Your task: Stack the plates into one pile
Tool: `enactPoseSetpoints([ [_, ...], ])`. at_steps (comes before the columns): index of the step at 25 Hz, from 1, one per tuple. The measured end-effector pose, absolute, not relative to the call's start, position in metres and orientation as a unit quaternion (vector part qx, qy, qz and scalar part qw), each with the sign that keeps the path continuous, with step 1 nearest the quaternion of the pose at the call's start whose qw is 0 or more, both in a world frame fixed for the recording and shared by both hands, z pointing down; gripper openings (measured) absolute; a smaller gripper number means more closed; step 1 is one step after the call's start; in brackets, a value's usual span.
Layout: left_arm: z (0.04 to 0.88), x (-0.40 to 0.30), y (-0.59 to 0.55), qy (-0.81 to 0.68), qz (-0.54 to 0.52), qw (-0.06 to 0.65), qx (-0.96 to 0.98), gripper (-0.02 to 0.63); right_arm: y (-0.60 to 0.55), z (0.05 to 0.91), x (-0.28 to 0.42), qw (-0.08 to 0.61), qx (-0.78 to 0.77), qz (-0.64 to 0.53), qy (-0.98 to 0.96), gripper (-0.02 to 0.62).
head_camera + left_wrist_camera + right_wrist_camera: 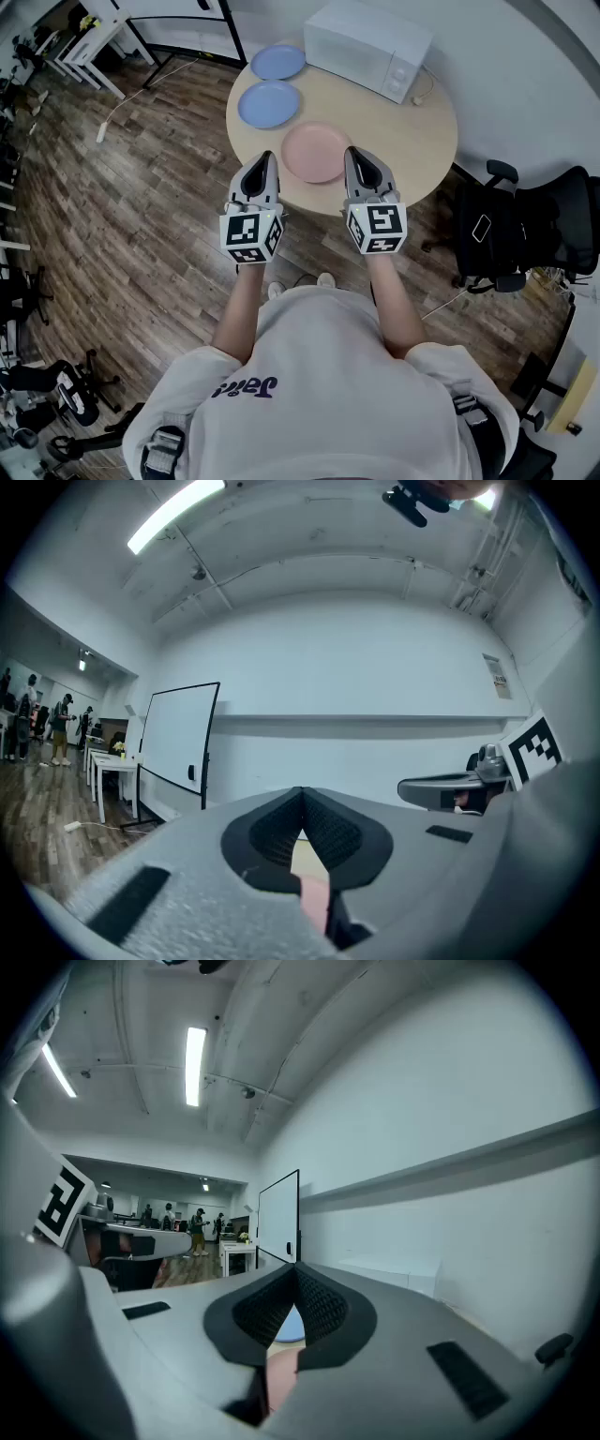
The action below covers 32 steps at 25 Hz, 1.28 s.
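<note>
The person holds the left gripper and the right gripper level over the near edge of the round pale wooden table; both pairs of jaws are clenched together with nothing between them. The round pink plate lies flat between the two gripper tips; a round blue plate lies just beyond it to the left; a second round blue plate lies farther back beside the white microwave oven; no plate rests on another.
</note>
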<state>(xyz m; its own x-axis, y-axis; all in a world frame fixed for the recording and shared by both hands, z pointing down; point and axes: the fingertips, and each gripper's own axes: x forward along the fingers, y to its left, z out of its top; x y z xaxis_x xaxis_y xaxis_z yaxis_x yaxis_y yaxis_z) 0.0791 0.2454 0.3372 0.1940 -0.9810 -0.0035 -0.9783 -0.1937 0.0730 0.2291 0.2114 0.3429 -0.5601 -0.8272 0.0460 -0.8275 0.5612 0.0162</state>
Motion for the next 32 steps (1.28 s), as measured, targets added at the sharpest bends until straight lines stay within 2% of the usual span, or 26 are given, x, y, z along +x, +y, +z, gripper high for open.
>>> enactPoseSetpoints([
  [10, 0.354, 0.093, 0.242, -0.661, -0.007, 0.032, 0.749, 0.015, 0.185, 0.365, 0.261, 0.018, 0.46, 0.026, -0.887, 0.015],
  [19, 0.375, 0.072, 0.211, -0.66, -0.007, 0.061, 0.749, 0.015, 0.16, 0.384, 0.24, 0.033, 0.449, 0.039, -0.892, 0.017],
  [32, 0.369, 0.029, 0.087, -0.593, -0.032, 0.072, 0.801, 0.015, 0.07, 0.373, 0.175, 0.055, 0.475, 0.011, -0.878, 0.017],
])
